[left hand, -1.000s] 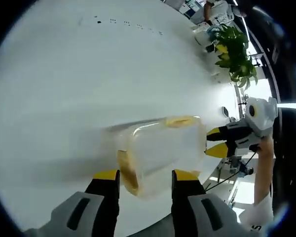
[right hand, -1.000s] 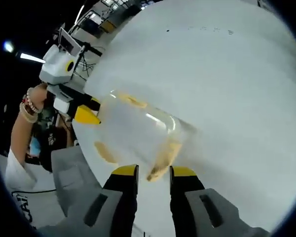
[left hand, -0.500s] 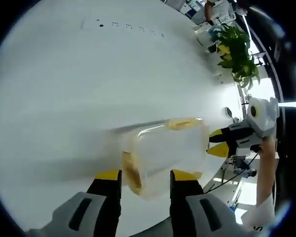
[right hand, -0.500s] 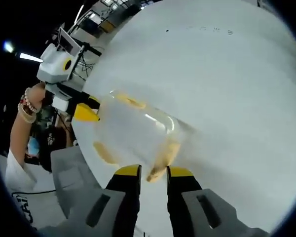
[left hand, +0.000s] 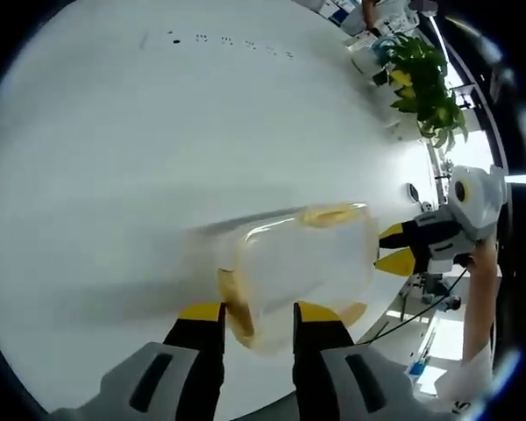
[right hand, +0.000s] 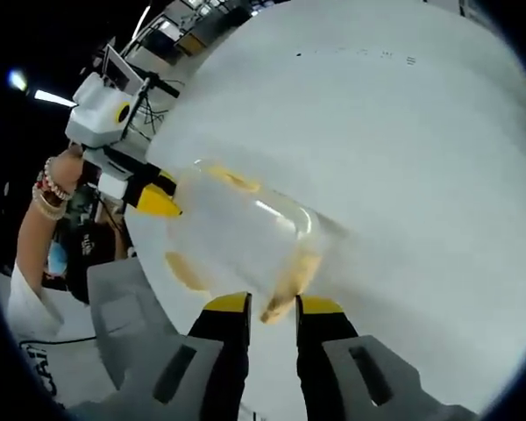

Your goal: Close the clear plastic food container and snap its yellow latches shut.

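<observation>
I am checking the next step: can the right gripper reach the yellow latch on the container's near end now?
Probably yes: in the right gripper view the right gripper has the yellow latch just ahead of its tips, on the clear container, with nothing between them.

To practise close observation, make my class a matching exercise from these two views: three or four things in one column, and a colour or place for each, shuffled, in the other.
Things:
1. food container
2. table
3. potted plant
4. bracelets

Descriptions:
A. green and leafy, beyond the table's far edge
B. beaded, on a person's wrist
C. clear plastic with yellow latches
D. plain white, under the container

Pairs: 1-C, 2-D, 3-A, 4-B
</observation>
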The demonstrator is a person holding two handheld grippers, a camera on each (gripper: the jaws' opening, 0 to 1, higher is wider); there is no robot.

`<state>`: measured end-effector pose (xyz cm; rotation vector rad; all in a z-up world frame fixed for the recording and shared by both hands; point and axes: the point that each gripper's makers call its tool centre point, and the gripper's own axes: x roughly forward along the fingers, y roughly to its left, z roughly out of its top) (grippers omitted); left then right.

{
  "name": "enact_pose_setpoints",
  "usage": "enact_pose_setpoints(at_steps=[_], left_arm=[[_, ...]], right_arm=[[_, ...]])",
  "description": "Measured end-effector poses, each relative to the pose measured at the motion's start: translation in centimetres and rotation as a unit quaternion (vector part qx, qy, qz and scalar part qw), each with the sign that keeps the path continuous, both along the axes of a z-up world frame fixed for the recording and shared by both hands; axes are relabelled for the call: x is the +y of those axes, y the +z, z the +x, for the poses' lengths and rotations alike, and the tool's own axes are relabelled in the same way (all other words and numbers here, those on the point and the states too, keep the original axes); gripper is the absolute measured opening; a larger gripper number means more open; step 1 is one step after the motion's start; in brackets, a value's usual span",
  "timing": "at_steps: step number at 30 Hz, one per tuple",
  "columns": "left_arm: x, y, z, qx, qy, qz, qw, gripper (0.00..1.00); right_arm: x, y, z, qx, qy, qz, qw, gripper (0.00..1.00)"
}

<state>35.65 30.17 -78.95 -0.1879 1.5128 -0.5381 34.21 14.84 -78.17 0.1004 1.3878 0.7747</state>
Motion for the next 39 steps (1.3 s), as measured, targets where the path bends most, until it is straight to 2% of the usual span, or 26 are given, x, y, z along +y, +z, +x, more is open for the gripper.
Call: enact_pose_setpoints(at_steps=[10,11,12,21,37,39], left_arm=[[0.0,0.0,0.0,0.011,0.009,-0.006,0.9999,0.20],[-0.9,0.6,-0.4,0.028,0.020,-0.037,0.9987,0.17],[0.3,0.1,-0.1,0.020,0.018,-0.014,0.9996,0.17],[0.7,0.3,-0.1,0.013,0.014,-0.015,0.9997,0.18],[0.2,0.0,0.2,0.009,0.029,-0.033,0.9990,0.19],[0.1,0.0,0.3,0.008,0.028,-0.033,0.9990,0.19]], right_arm=[[0.3,0.1,-0.8,-0.003,0.008,-0.004,1.0000,0.16],[0.4,0.1,-0.9,-0.002,0.008,-0.004,1.0000,0.16],[0.3,0.1,-0.9,-0.001,0.007,-0.006,1.0000,0.16],[0.4,-0.1,-0.4,0.000,0.006,-0.004,1.0000,0.16],[0.2,-0.3,-0.3,0.024,-0.047,0.032,0.9981,0.15],[0.2,-0.3,-0.3,0.035,-0.068,0.045,0.9960,0.15]])
